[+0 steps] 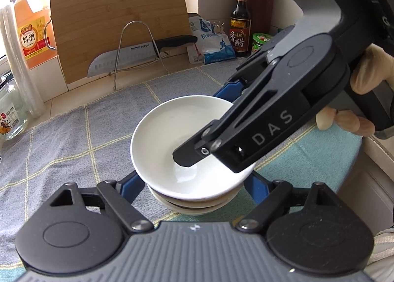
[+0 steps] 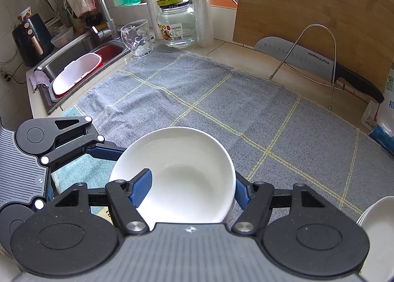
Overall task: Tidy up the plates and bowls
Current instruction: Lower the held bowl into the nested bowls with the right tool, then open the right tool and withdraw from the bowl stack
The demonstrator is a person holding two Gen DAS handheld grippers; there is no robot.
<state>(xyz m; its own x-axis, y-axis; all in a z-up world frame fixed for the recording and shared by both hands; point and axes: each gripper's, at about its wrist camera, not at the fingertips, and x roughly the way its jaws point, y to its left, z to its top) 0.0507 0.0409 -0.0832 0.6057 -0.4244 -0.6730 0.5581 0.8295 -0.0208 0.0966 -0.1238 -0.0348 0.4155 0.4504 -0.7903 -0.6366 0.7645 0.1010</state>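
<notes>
A white bowl [image 1: 172, 139] [image 2: 187, 171] sits nested on top of a stack of white bowls [image 1: 192, 205] on the grey checked cloth [image 1: 73, 139]. My right gripper [image 1: 204, 127] [image 2: 193, 181] reaches in from the right and is shut on the top bowl. One of its fingers [image 2: 141, 187] lies inside the bowl, and the other is outside against the rim. My left gripper [image 1: 194, 181] brackets the stack, with its blue fingers [image 1: 134, 183] close against both sides under the top bowl's rim. The rim hides their tips.
A knife [image 1: 138, 55] leans on a wire rack before a wooden cutting board [image 1: 118, 23]. Bottles, a jar and a salt bag [image 1: 214, 43] line the back wall. In the right wrist view the sink [image 2: 81, 60] lies far left and more white dishes [image 2: 376, 218] sit at lower right.
</notes>
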